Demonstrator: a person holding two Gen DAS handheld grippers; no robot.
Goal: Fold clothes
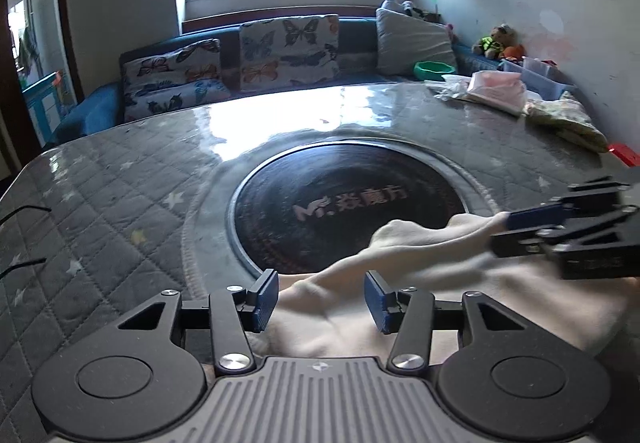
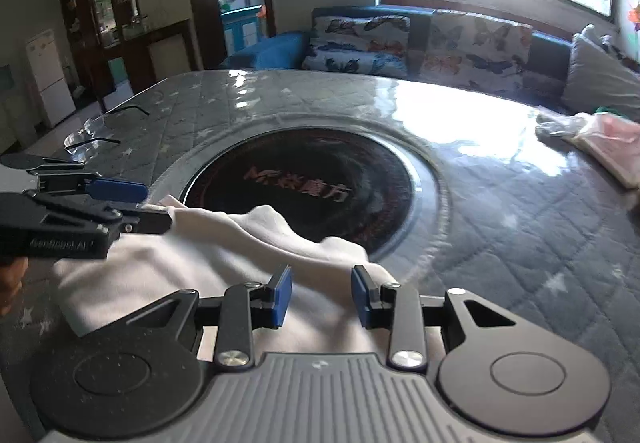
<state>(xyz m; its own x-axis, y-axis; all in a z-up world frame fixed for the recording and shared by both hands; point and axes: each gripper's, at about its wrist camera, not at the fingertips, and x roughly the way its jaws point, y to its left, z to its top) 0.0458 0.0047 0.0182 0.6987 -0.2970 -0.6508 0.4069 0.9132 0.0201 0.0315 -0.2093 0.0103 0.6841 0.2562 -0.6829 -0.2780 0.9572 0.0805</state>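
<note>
garment: cream-white cloth (image 1: 400, 307) is lying rumpled at the near edge of the quilted table (image 1: 120, 183), far edge lapping onto the dark round glass inset (image 1: 348, 203) w/ printed lettering.
long axis: running roughly 9-to-3 o'clock across both wrist views, i.e. side to side between the two grippers; a raised ridge is trailing toward 2 o'clock in the left view.
left gripper (image 1: 321, 297): jaws standing apart, cloth bunching up between the blue pads; pads don't look to be pressing on it, so not gripping as far as I can tell.
right gripper (image 2: 321, 293): jaws part-open too, narrower gap, cloth lying under and between the pads, no pinch visible.
cross-check: in the left view the right gripper is sitting at 3 o'clock over the cloth's right end; in the right view the left one is at 9 o'clock over the left end.
which is nearer: both right over the cloth, one per end; neither clearly closer.
next move, my guess: each needs to close on its own end, then carry the edge toward 12 o'clock or across.
other cloth: pink folded item (image 1: 500, 89) far off at 1 o'clock, well apart.
</note>
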